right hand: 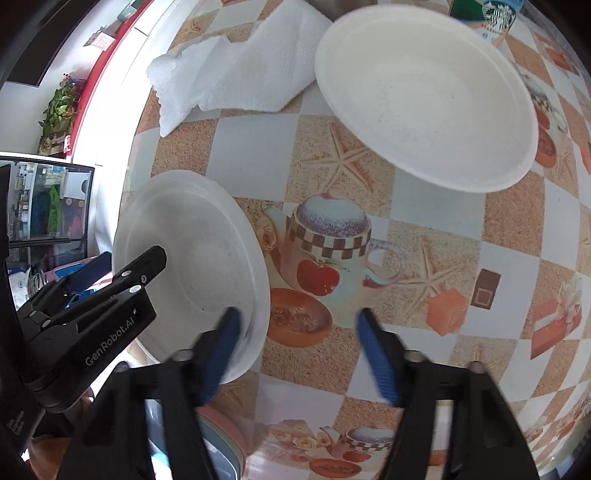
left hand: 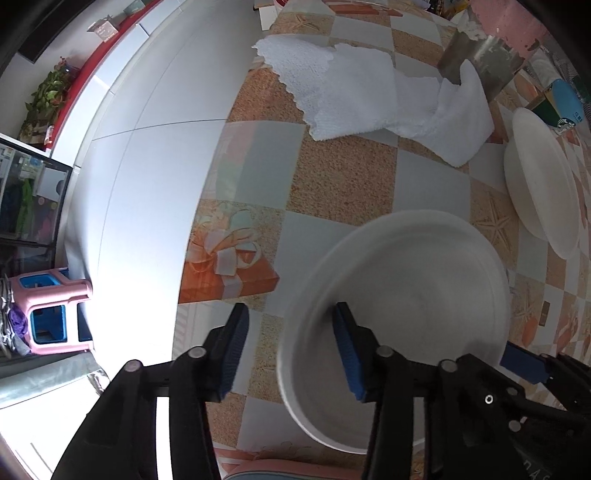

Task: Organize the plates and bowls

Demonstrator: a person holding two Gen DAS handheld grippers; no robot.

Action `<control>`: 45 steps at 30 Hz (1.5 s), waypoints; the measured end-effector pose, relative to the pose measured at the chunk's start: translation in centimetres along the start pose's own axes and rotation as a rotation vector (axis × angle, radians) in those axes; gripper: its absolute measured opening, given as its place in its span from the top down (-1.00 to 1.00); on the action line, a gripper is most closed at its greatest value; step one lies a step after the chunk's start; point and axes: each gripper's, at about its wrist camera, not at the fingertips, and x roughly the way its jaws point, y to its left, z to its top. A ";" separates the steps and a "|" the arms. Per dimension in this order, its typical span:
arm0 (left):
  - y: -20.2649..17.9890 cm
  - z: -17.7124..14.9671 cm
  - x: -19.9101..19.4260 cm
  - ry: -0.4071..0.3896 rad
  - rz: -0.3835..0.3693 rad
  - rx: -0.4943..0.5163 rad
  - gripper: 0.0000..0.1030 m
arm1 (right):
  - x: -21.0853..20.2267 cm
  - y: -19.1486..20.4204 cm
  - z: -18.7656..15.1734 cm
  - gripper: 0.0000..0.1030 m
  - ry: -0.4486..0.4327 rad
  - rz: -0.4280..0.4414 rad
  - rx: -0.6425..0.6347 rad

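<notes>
A white bowl sits near the table's front edge; it also shows in the right wrist view. My left gripper is open, its jaws astride the bowl's left rim, one finger inside and one outside. My right gripper is open, its jaws astride the bowl's right rim. A white plate lies flat further back on the table, also at the right in the left wrist view. The left gripper's body shows at the left of the right wrist view.
A crumpled white towel lies at the back of the patterned tablecloth. A metal container and a Starbucks cup stand behind the plate. A pink stool stands on the floor to the left.
</notes>
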 end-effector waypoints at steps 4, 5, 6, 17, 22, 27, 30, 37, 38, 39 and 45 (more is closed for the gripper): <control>-1.5 -0.5 -0.5 -0.010 0.003 0.044 0.39 | 0.5 -0.4 0.0 0.34 0.006 0.104 0.032; -2.1 -0.7 -0.5 -0.008 -0.002 0.061 0.42 | 0.5 -0.2 -0.1 0.38 0.006 0.102 0.016; -2.6 -0.9 -0.5 -0.004 -0.013 0.073 0.43 | 0.4 0.0 -0.1 0.51 0.004 0.090 -0.009; -11.4 -6.1 -1.0 0.033 -0.036 0.234 0.43 | -1.1 -5.8 -4.0 0.67 0.043 0.022 -0.029; -14.7 -8.4 -1.3 0.042 -0.065 0.259 0.43 | -1.7 -10.1 -6.7 0.67 0.053 0.024 0.052; -17.1 -9.8 -1.2 0.053 -0.058 0.307 0.40 | -1.9 -12.3 -8.2 0.67 0.049 0.021 0.076; -17.5 -10.0 -1.5 0.064 -0.068 0.298 0.40 | -2.0 -12.6 -8.4 0.67 0.038 0.021 0.088; -16.5 -10.7 -4.4 0.013 -0.083 0.290 0.40 | -4.1 -11.9 -8.2 0.67 -0.005 0.034 0.064; -16.3 -11.0 -4.8 0.006 -0.083 0.294 0.40 | -4.6 -12.1 -8.3 0.67 -0.008 0.035 0.060; -16.3 -11.5 -5.3 0.002 -0.084 0.299 0.40 | -5.1 -12.5 -8.8 0.67 -0.013 0.035 0.055; -15.1 -16.2 -6.9 0.001 -0.084 0.385 0.39 | -6.8 -12.5 -11.4 0.67 -0.015 0.023 0.044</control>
